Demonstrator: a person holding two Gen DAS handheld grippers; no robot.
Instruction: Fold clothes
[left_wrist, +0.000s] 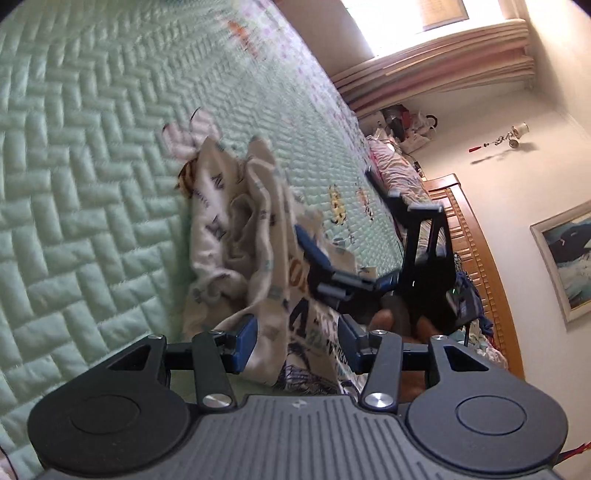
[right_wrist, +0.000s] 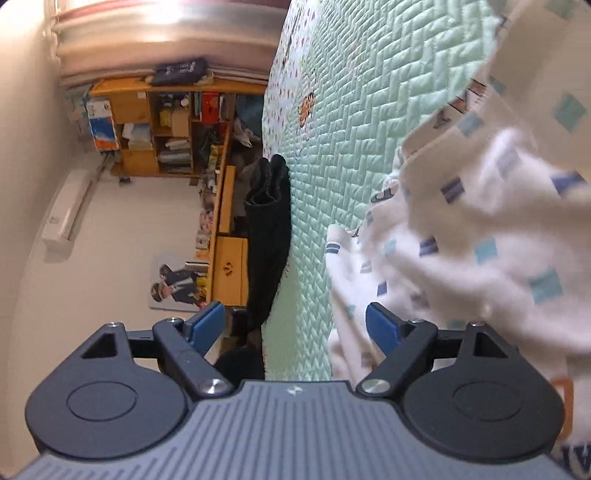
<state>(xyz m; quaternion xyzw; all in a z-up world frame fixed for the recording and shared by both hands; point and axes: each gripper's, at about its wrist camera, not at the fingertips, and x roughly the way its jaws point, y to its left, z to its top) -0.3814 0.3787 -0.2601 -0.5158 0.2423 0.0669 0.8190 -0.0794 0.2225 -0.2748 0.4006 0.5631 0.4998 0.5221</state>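
mint-green herringbone quilt (left_wrist: 92, 155); cream garment (left_wrist: 236, 221) with blue and teal squares; black cloth (right_wrist: 267, 240); blue tool pads (right_wrist: 205, 325).

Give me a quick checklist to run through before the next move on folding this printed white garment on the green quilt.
1. Left gripper has the printed garment between its pads: ok.
2. Left pads pressing the cloth: cannot tell.
3. Right gripper open and empty: ok.
4. Garment spread flat on the green quilt: not ok, it is bunched.
5. Right gripper clear of the black clothing at the bed edge: ok.
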